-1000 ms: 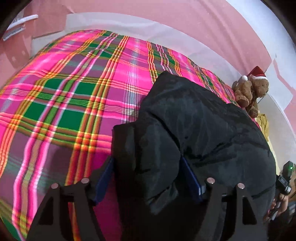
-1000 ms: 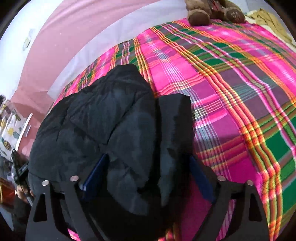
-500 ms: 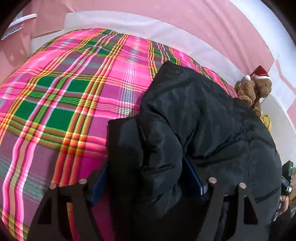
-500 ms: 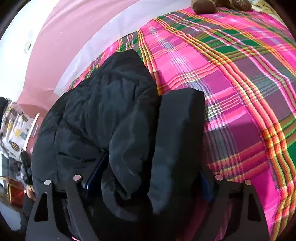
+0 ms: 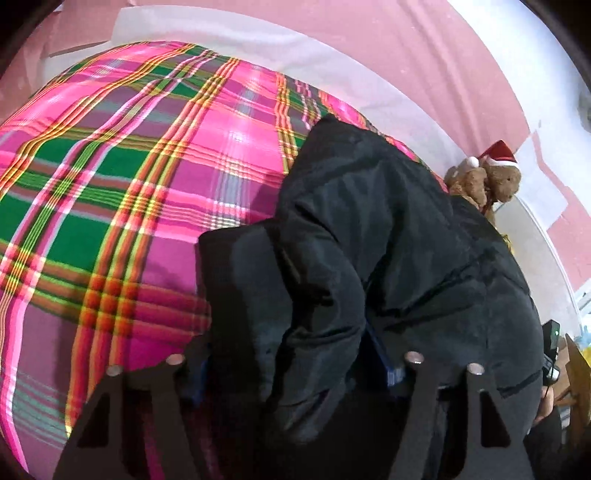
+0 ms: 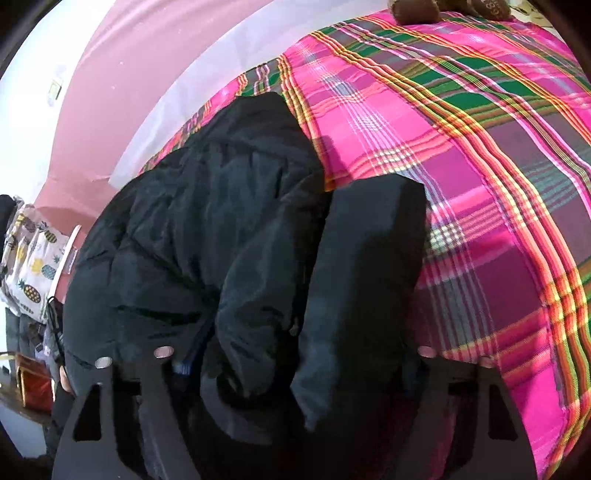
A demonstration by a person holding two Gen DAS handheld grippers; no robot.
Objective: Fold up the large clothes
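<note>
A black padded jacket (image 5: 388, 229) lies bunched on a bed with a pink and green plaid blanket (image 5: 129, 184). In the left wrist view my left gripper (image 5: 291, 362) straddles a thick fold and a flat black flap at the jacket's near edge. Its jaws are closing and the fabric fills the gap. In the right wrist view the same jacket (image 6: 221, 206) rests on the blanket (image 6: 480, 147). My right gripper (image 6: 295, 365) straddles a puffy fold and a flat sleeve end. Its jaws are closing too. The fabric partly hides the blue pads.
A brown teddy bear (image 5: 491, 177) in a red Santa hat sits at the bed's far corner by the pink wall, and it is also at the top edge as the bear (image 6: 417, 9). A pineapple-print cloth (image 6: 29, 266) hangs beside the bed.
Both grippers have sunk closer onto the jacket's edge, and their jaws have narrowed around the folds. The jacket now fills more of each view.
</note>
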